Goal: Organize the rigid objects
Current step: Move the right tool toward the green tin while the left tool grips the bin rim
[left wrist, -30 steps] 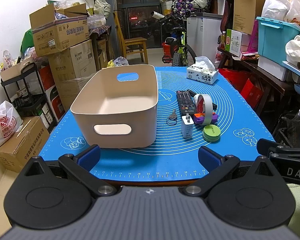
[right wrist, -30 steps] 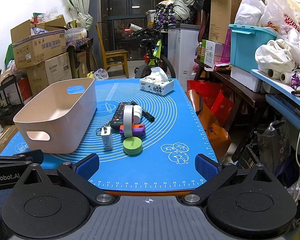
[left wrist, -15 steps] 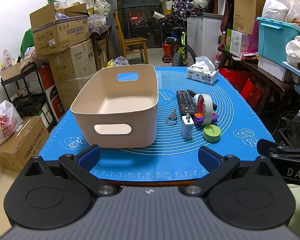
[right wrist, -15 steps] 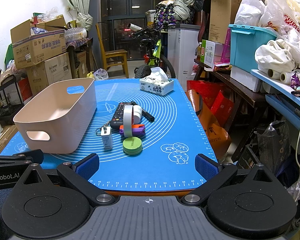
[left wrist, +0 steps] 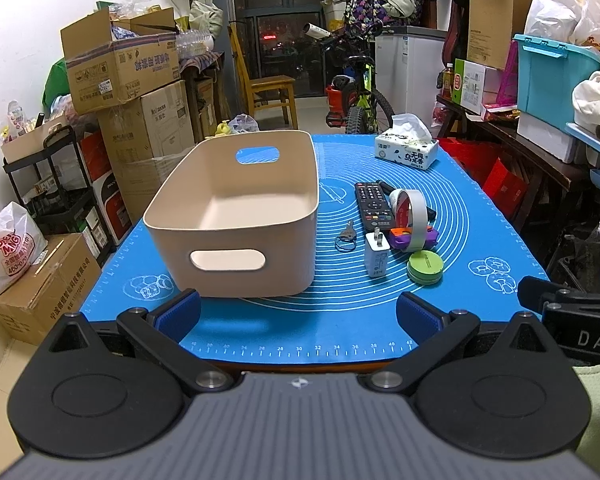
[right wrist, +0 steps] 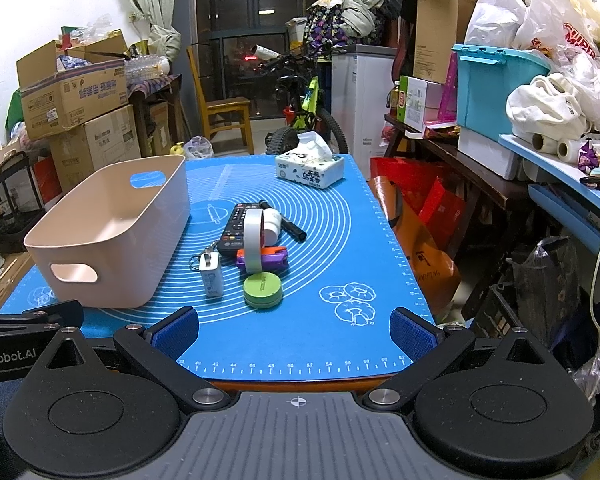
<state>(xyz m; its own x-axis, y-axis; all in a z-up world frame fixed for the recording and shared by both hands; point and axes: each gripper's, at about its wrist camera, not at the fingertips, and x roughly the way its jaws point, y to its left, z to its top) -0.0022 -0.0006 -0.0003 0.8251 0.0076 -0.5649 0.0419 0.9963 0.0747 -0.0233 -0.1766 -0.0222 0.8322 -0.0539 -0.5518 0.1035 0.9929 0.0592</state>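
2 views show the same bench (left wrist: 300,344) under a blue mat. In the left wrist view, the left gripper (left wrist: 299,314) stands wide open and holds nothing, near the front edge. At 12 o'clock from it sits the empty beige bin (left wrist: 236,216). At 1 o'clock lie the key (left wrist: 346,236), remote (left wrist: 372,204), white charger (left wrist: 377,258) and green tin (left wrist: 425,267).

In the right wrist view, the right gripper (right wrist: 295,328) is also wide open and empty. The tape roll (right wrist: 254,240) stands upright at 12 o'clock, the bin (right wrist: 112,236) at 10 o'clock.
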